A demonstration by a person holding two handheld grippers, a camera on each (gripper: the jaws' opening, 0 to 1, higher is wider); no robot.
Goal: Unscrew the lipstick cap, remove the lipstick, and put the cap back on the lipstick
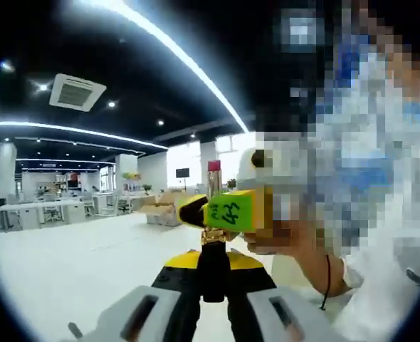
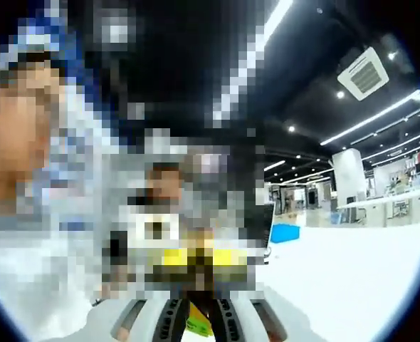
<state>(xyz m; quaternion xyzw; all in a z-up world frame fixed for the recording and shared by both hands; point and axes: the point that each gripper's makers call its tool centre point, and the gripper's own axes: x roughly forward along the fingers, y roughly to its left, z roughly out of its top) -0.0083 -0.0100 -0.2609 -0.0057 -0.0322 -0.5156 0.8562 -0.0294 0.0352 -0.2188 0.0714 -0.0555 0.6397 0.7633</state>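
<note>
Ceiling light strips [image 1: 174, 50] cross a dim office hall. At frame centre, your left gripper [image 1: 213, 274] pinches the lipstick [image 1: 213, 206] upright by its dark base. The right gripper [image 1: 228, 211] crosses the tube; its own view hides the jaws, so grip cannot be told.

My left gripper [image 1: 211, 274] points to twelve o'clock, jaws closed on the lipstick [image 1: 213, 206]. My right gripper [image 1: 228, 212] crosses in from three o'clock, my hand [image 1: 285, 239] behind it.
</note>
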